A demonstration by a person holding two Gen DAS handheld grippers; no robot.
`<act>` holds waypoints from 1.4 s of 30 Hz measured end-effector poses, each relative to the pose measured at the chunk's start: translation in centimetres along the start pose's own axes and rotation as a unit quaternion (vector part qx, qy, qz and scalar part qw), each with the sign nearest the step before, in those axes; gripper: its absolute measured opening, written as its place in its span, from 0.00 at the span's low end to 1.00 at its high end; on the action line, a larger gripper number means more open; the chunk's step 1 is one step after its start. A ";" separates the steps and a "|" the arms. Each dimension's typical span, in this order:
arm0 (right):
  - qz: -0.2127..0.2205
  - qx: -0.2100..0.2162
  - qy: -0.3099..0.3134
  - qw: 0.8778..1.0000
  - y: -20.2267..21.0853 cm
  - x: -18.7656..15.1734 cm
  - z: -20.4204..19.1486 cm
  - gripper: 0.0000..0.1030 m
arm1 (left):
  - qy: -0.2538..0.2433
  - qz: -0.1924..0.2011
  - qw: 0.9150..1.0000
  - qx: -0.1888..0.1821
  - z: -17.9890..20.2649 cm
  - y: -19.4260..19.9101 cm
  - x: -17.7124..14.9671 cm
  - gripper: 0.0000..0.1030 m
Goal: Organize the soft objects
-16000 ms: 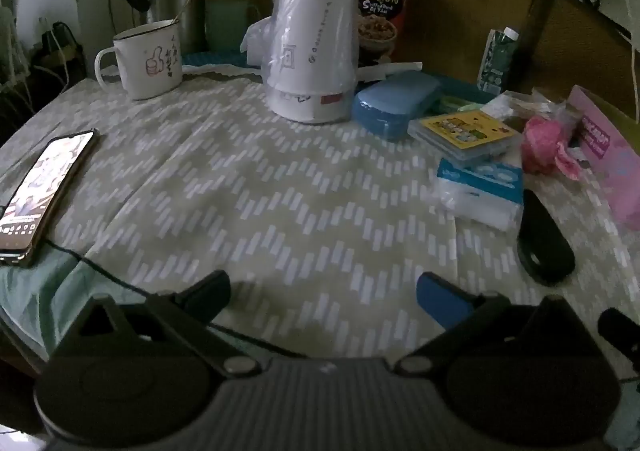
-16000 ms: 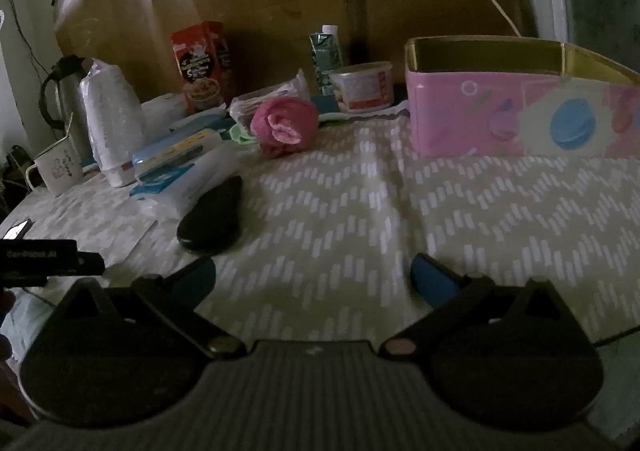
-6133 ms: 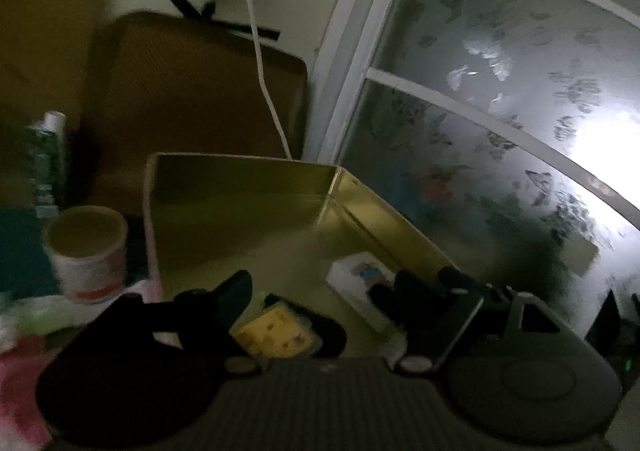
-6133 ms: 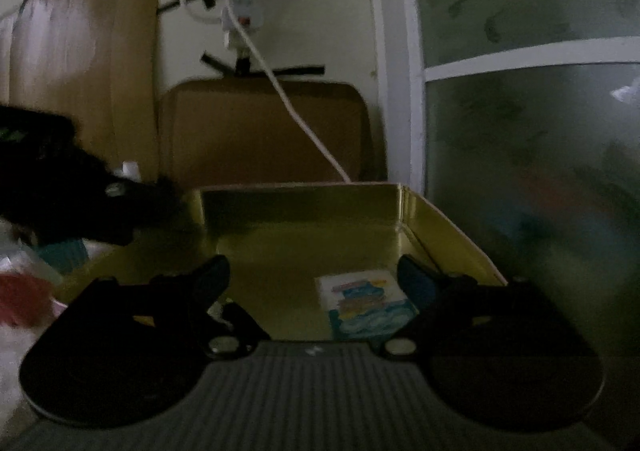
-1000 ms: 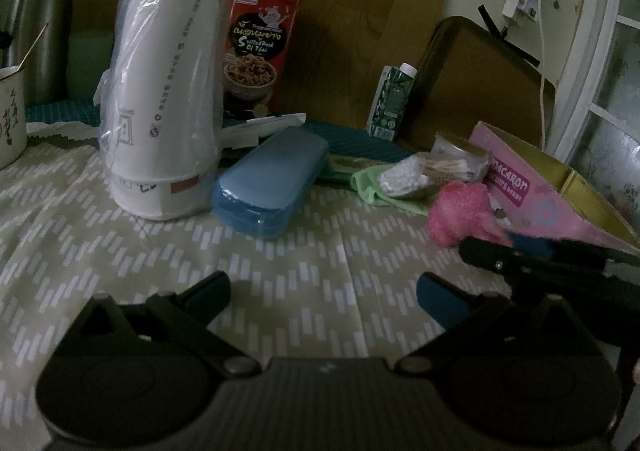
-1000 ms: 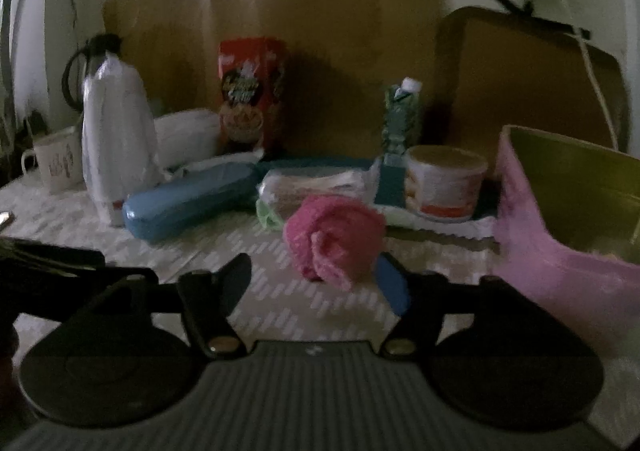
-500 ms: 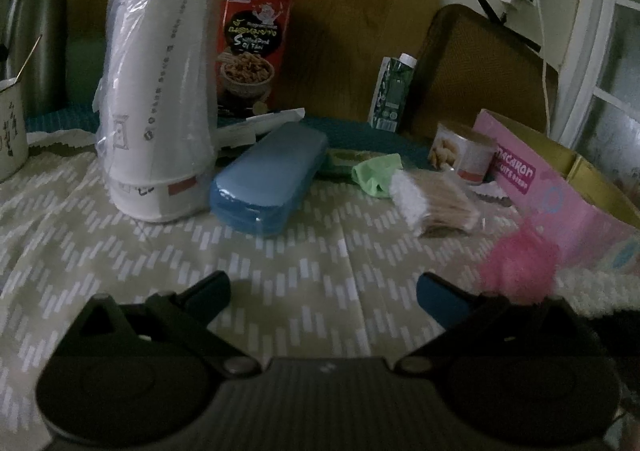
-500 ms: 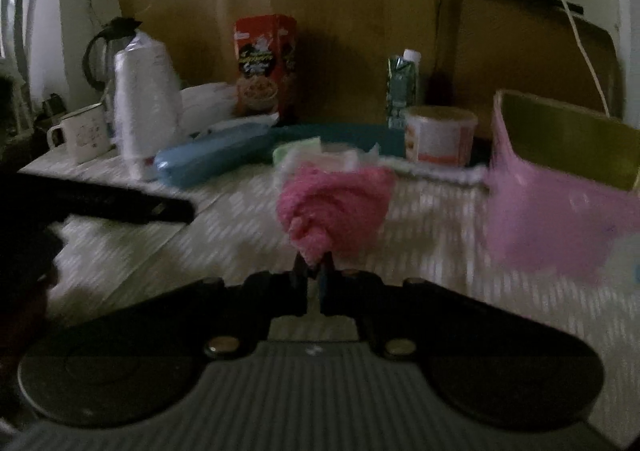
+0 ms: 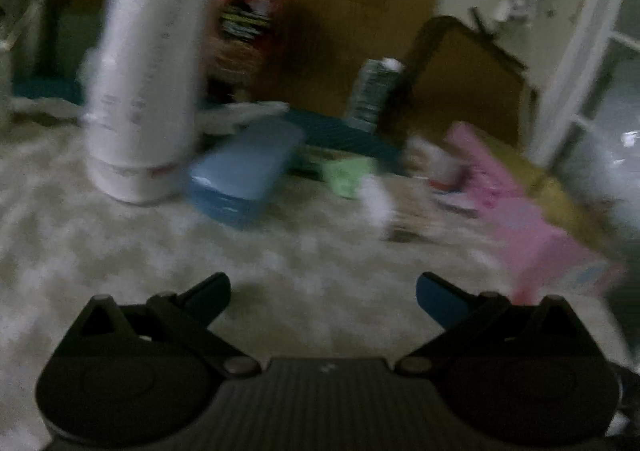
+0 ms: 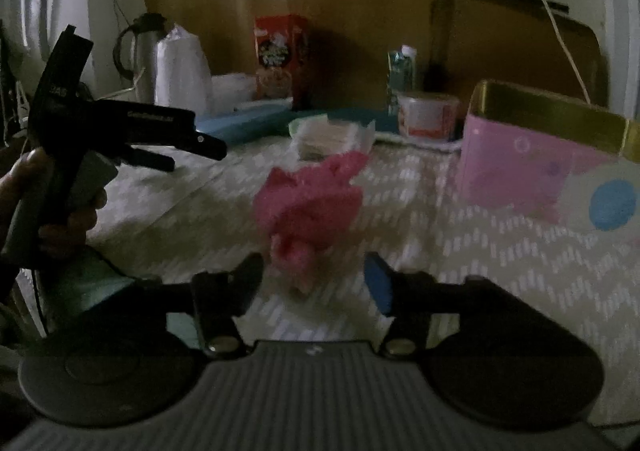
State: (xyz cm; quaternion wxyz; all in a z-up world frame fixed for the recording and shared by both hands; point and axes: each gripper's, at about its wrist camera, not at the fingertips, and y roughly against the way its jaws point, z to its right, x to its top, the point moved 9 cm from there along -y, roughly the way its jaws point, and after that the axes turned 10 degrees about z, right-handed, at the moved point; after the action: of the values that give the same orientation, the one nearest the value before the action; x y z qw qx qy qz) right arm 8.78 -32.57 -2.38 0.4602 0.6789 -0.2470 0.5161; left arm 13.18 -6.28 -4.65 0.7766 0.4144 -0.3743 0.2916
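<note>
So the right tool (image 10: pixel 314 281) has just let its jaws spread again, and they're parted now with the pink fluffy cloth (image 10: pixel 310 203) sitting right in front of them. The cloth's lower tip hangs down into the gap between the two fingers, but neither pad seems to be pressing on it, so I'd call it released. It's a bit blurry, so I can't tell if the cloth is fully resting on the bench (image 10: pixel 460 243) or not. Off to the right of that tool, near but not touching the cloth, is the pink tin (image 10: pixel 536 155) with the gold inside, open at the top. Past the cloth, further from the tool, there's a clear bag of cotton swabs (image 10: pixel 328 137), a small tub (image 10: pixel 426 115) and a little green carton (image 10: pixel 400 71).

The left tool (image 9: pixel 322 297) is wide open too, nothing between its fingers, just patterned tablecloth ahead of it. That view is really smeared. Ahead and to its left is a tall white stack of cups in plastic wrap (image 9: pixel 144 79), with a blue case (image 9: pixel 244 171) lying just beside it. The tin shows up far right of this tool. From the right camera you can see a hand (image 10: pixel 48 203) gripping the left tool's handle off to the left
</note>
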 end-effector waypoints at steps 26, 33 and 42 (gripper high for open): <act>0.168 -0.105 -0.004 0.980 0.7 8.3 10.2 0.11 | -0.221 0.024 0.958 -0.182 25.5 -7.7 4.6 0.80; 0.118 -0.212 -0.037 0.969 -4.6 7.8 18.2 0.30 | -0.240 0.064 0.964 -0.096 25.9 -12.9 5.1 1.00; 0.165 -0.205 -0.077 0.962 -1.5 6.1 17.5 0.46 | -0.220 0.106 0.968 -0.056 18.9 -7.1 4.4 1.00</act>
State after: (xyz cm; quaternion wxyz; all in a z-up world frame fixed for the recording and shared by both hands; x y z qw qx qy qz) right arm 20.38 -46.44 2.00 0.4779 0.5572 -0.4909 0.4693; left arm 14.60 -25.36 3.05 0.6618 0.3820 -0.5936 0.2525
